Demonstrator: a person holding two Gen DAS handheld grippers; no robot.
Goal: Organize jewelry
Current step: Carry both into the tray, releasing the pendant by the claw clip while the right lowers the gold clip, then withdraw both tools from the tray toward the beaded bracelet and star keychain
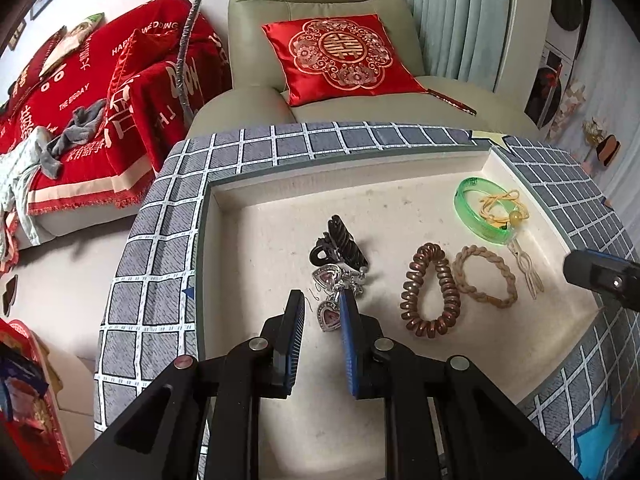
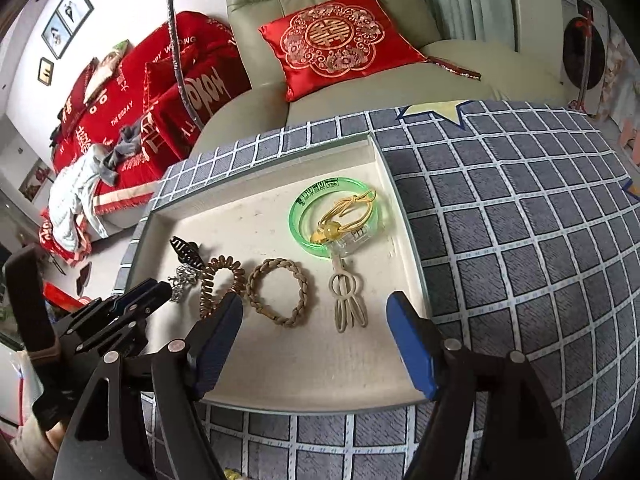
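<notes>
Two tongs work over our shallow tray (image 2: 404, 264) on the checked bench (image 2: 520, 240). Our left tongs (image 1: 322, 304) are nearly closed around the heart earrings (image 1: 328, 312) beside the black claw clip (image 1: 340, 244), though we cannot tell a firm grip. Our right tongs (image 2: 316, 312) gape wide, empty, tilted down above the braided band (image 2: 280, 292) and clear clip (image 2: 348, 300). Next, we judge, comes lifting the earrings clear.

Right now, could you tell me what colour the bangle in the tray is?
Translucent green bangle; the right wrist view shows it best.
</notes>
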